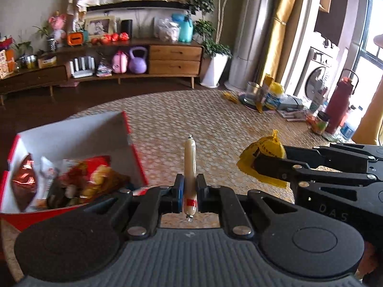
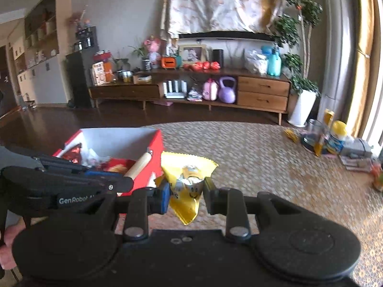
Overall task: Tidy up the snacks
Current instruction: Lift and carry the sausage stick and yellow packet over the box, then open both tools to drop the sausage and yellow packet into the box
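The left tongs [image 1: 190, 195] are pinched tight on a sausage stick [image 1: 189, 167], gripped near its red-banded lower end so that most of its length stands free above the pads; the right tongs [image 2: 186, 197] are clamped on a crinkled yellow snack packet [image 2: 189, 181], held by its middle with the serrated top edge fanned out above; both snacks are carried above the woven table [image 1: 215, 124], just right of the red snack box [image 1: 134, 143], in which a dark red foil bag [image 1: 25, 181] and other wrappers are already heaped. A slip is judged the main risk: the sausage's skin is smooth and held off-centre, so a quick tilt could swing it out of the pads, and the slack foil packet could slide or tear if jerked. A clash is also likely, since the two tongs sit close together and both loads are probably bound for the same box; its near wall could catch a low-carried end. A red flask [image 1: 340, 105], a yellow-lidded canister [image 1: 275, 95] and papers crowd the table's far right edge, well apart from the path; a wooden sideboard [image 2: 263, 93] stands beyond.
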Motion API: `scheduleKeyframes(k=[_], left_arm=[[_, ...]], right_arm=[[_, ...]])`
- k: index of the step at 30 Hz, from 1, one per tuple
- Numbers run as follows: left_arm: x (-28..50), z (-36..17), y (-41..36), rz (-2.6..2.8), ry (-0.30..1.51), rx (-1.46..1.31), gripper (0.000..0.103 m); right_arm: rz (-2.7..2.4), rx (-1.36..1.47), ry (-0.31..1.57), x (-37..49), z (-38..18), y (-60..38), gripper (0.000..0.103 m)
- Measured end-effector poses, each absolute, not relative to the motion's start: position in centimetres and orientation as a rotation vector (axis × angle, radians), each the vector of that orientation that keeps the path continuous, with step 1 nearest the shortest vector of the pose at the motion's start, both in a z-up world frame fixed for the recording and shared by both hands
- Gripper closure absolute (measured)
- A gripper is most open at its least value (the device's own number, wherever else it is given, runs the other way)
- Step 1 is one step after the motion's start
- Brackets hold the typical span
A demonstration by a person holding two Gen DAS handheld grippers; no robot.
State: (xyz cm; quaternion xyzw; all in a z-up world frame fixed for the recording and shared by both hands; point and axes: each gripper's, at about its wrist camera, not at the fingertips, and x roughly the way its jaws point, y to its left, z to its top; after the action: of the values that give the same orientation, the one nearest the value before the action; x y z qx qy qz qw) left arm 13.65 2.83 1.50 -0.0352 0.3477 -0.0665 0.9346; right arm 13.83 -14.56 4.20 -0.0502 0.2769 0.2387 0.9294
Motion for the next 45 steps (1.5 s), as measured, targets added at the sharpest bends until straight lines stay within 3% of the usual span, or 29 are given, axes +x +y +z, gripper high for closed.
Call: scheduleKeyframes(k=[23, 32, 45], left_arm=[[12.3, 1.7, 17.0, 0.031, 0.682, -0.136, 0.093], [15.0, -0.6, 22.1, 0.109, 0.735, -0.132, 0.093], [19.4, -6.1, 22.6, 0.112, 0.857, -0.073, 0.093]], right_arm=[[0.644, -0.201, 0.578, 15.6, 4.2, -1.0, 0.076], [0.645, -0.221, 0.632, 19.0, 2.0, 2.5, 0.076], [0.619, -0.266, 0.727, 23.4, -2.1, 6.2, 0.075]])
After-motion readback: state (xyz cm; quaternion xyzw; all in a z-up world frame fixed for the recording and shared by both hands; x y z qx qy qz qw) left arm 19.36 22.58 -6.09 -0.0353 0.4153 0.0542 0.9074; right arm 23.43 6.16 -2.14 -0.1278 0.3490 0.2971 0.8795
